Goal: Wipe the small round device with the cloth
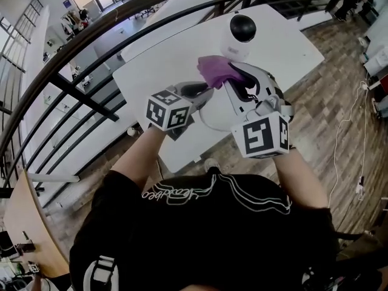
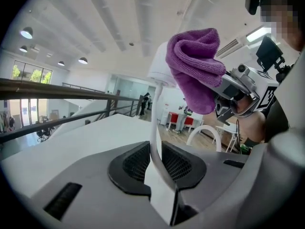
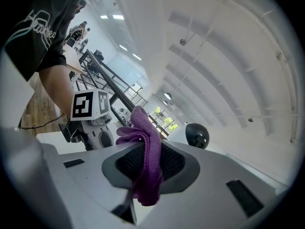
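The left gripper (image 1: 203,94) clamps the small round device (image 1: 240,36) by its thin white stand (image 2: 153,128); the right gripper (image 1: 235,80) pinches the purple cloth (image 1: 213,68) against its white body. Wiping seems under way — the black dome (image 3: 197,135) is likely not yet wiped.

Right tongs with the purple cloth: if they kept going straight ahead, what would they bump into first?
Probably the small round device. The right tongs, shut on the cloth, point roughly at it, and in the head view the cloth looks pressed against its white side. Depth is unclear.
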`<action>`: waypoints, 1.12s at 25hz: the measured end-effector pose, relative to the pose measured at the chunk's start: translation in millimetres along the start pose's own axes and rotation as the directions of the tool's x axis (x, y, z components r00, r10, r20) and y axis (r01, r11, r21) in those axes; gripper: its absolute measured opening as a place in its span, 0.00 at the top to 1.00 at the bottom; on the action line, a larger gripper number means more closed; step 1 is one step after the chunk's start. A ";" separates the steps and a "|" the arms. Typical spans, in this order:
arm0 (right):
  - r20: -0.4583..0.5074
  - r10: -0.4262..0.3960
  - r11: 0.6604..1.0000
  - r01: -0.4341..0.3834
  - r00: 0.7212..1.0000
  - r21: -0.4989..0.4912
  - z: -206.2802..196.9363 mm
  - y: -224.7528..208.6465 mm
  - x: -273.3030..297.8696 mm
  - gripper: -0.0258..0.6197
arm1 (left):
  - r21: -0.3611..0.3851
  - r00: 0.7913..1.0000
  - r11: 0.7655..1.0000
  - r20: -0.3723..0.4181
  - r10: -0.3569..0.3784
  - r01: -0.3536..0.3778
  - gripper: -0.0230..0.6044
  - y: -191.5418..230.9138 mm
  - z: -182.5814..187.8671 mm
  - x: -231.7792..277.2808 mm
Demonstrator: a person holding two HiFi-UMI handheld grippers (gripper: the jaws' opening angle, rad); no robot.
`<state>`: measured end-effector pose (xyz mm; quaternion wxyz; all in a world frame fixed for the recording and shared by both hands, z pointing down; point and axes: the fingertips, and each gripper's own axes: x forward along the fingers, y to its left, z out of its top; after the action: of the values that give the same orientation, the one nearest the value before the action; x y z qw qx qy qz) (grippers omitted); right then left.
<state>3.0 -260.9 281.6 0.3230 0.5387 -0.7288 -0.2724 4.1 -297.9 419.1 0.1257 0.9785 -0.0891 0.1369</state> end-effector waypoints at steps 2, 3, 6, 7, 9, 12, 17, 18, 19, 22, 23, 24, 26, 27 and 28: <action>0.008 -0.023 0.999 0.023 1.000 -0.031 -3.5 -7.7 -11.6 0.85 | 0.008 1.000 1.000 -0.005 0.008 -0.008 0.83 -0.5 1.5 1.2; 0.007 -0.039 0.997 0.039 0.999 -0.060 -6.5 -13.0 -16.7 0.85 | 0.010 1.000 1.000 -0.007 0.012 -0.012 0.83 -0.6 2.8 2.7; 0.006 -0.089 0.985 0.089 0.996 -0.151 -14.7 -28.7 -31.1 0.85 | 0.014 1.000 1.000 -0.016 0.022 -0.022 0.83 -1.8 4.2 5.3; 0.016 -0.097 0.982 0.098 0.995 -0.160 -15.4 -33.3 -35.6 0.85 | 0.014 0.999 1.000 -0.022 0.025 -0.025 0.83 -2.3 3.5 5.0; 0.051 -0.098 0.980 0.106 0.994 -0.168 -14.7 -42.6 -44.3 0.85 | 0.011 0.999 0.999 -0.032 0.031 -0.030 0.83 -3.8 2.0 4.6; 0.112 -0.104 0.966 0.127 0.988 -0.226 -15.2 -59.8 -54.7 0.85 | 0.016 0.998 0.999 -0.041 0.037 -0.036 0.83 -6.4 1.9 7.7; 0.197 -0.064 0.934 0.128 0.978 -0.332 -23.4 -74.4 -58.8 0.85 | 0.023 0.997 0.999 -0.061 0.048 -0.046 0.84 -9.4 -0.2 14.2; 0.211 -0.046 0.926 0.121 0.976 -0.357 -25.5 -74.6 -56.8 0.85 | 0.023 0.997 0.999 -0.063 0.050 -0.049 0.84 -9.0 0.0 14.5; 0.224 -0.028 0.919 0.113 0.974 -0.378 -27.6 -74.5 -54.3 0.85 | 0.021 0.997 0.998 -0.063 0.053 -0.052 0.84 -8.2 0.3 15.0; 0.272 0.017 0.903 0.102 0.962 -0.418 -34.2 -75.4 -46.9 0.85 | 0.021 0.997 0.998 -0.055 0.063 -0.062 0.84 -4.6 1.8 17.0; 0.287 0.031 0.900 0.098 0.957 -0.424 -36.5 -75.4 -44.4 0.85 | 0.021 0.996 0.997 -0.050 0.069 -0.068 0.84 -3.5 1.8 17.3; 0.302 0.047 0.899 0.092 0.952 -0.428 -38.7 -74.8 -42.1 0.85 | 0.019 0.996 0.997 -0.045 0.077 -0.076 0.84 -2.7 1.2 17.4; 0.328 0.078 0.898 0.077 0.941 -0.434 -42.1 -74.4 -37.4 0.85 | 0.009 0.995 0.996 -0.033 0.091 -0.091 0.85 -1.7 0.8 16.9; 0.341 0.090 0.897 0.072 0.936 -0.435 -42.9 -75.4 -34.6 0.85 | 0.006 0.995 0.995 -0.026 0.095 -0.095 0.85 -0.9 1.8 16.5; 0.354 0.102 0.898 0.067 0.930 -0.436 -43.3 -77.0 -31.6 0.85 | 0.007 0.995 0.995 -0.021 0.099 -0.099 0.85 0.5 3.4 16.1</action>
<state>89.7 -253.6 246.4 0.2968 0.3842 -0.7006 -0.5230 20.1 -301.6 420.8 0.1170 0.9718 -0.1357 0.1536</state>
